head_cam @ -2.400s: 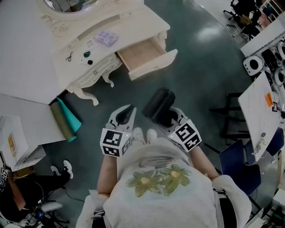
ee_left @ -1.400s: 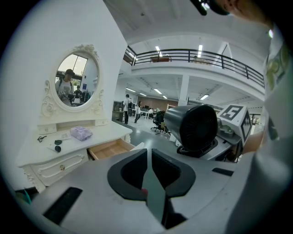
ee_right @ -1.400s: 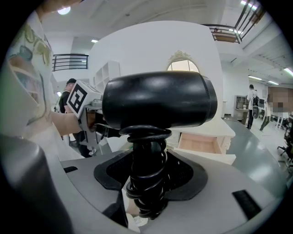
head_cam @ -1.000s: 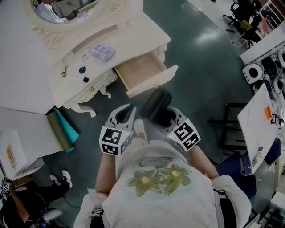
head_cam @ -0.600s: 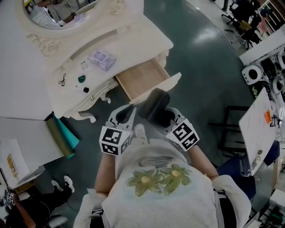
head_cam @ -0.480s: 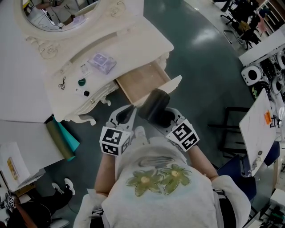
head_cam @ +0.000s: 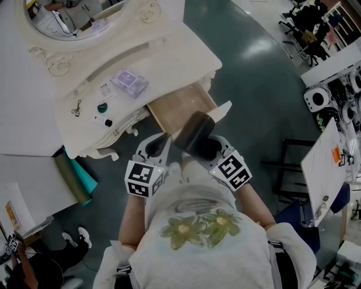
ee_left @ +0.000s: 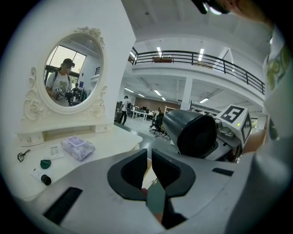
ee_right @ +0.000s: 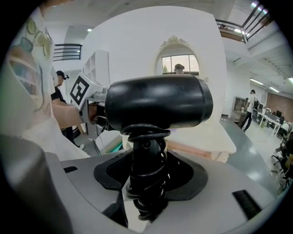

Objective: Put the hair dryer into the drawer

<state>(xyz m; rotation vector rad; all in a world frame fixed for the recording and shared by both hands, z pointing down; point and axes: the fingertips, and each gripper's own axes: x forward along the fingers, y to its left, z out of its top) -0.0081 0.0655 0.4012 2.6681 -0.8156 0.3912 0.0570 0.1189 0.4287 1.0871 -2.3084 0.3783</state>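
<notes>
– Nearest the chest, what is each gripper doing?

– The right gripper (ee_right: 149, 178) is clamped on the handle of the black hair dryer (ee_right: 158, 107), over the cord coiled round that handle (probably so no loose cord dangles on the way in). The barrel sits crosswise above the jaws. The left gripper (ee_left: 149, 164) is beside it with its jaws drawn almost together, only a sliver showing between them and nothing held.

– Why is the left one idle?

– My guess is that it has no job right now: the drawer (head_cam: 177, 107) already stands pulled out, so one gripper can do the carrying.

– Where is the dryer relative to the drawer?

– In the air, just short of it. From the head view the barrel overlaps the drawer's front panel, with the open wooden box beyond. It isn't inside yet. I would judge the carry nearly over, with the lowering and release left to do.

– And further out?

– The cream counter (head_cam: 169, 56) above the drawer carries a clear packet (head_cam: 130, 83) and a few small dark bits, with the oval mirror (head_cam: 73, 17) at the back. None of it looks to be in the dryer's way.
</notes>
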